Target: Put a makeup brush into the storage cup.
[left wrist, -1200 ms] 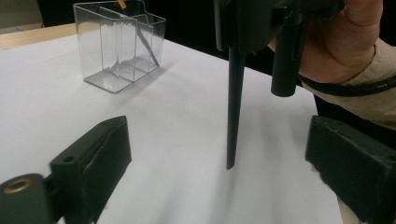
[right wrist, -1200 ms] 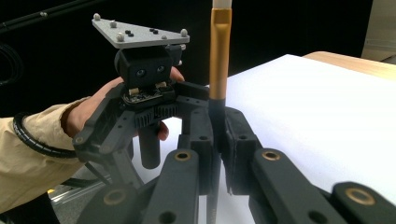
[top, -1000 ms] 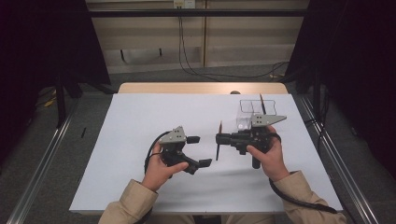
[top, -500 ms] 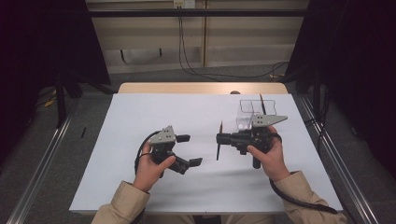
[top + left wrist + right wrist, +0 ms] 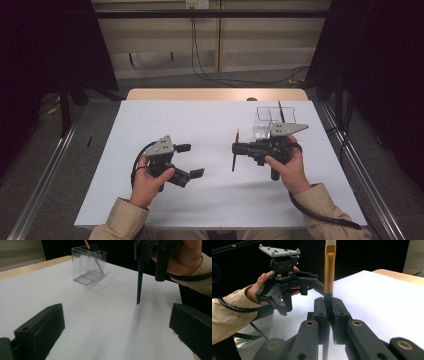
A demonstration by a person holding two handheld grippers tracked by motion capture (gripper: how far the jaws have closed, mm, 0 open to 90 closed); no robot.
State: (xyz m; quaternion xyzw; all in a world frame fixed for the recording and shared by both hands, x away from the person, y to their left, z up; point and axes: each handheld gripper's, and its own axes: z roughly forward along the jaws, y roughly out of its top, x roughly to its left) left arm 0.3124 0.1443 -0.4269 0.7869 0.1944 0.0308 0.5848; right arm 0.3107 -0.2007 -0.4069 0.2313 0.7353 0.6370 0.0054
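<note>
The brush stands upright, clamped in the right gripper jaws, near the clear holder, which already contains another brush. The left gripper, farther from the holder, hangs with jaws apart, empty. Judging by this, placing the held brush remains.

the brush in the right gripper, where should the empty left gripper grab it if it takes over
Probably the dark handle below the right gripper, coming in level from the left gripper's side. The brush hangs nearly upright, its thin lower handle bare above the table, and the left jaws stand open. The gold band sits just above the right jaws.
</note>
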